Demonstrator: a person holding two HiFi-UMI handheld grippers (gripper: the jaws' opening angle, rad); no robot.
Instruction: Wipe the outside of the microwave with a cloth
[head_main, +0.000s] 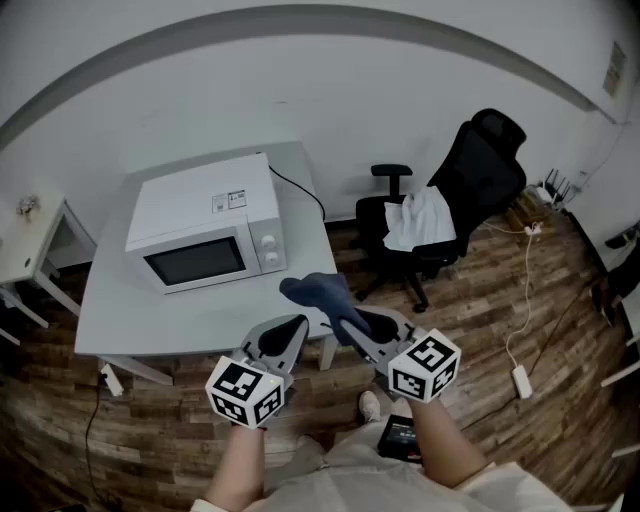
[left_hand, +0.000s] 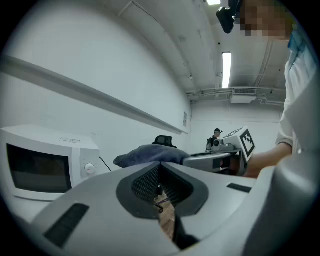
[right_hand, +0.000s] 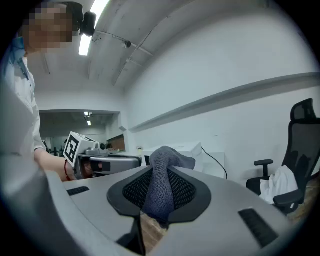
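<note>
Right gripper (head_main: 348, 328) clamped on a dark blue cloth (head_main: 315, 291), which bunches beyond its tips. Left gripper (head_main: 292, 328) just beside it, jaws together, empty. White microwave (head_main: 205, 232) ahead-left of both (on the grey table (head_main: 150, 320)).

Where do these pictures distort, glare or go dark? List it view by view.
Head view: fisheye curves the wall rail into an arc; the microwave is evenly lit, no glare. Left gripper view: the ceiling lamp blows out white; corners black. Right gripper view: black corners too; the cloth is sharp, its weave readable.
</note>
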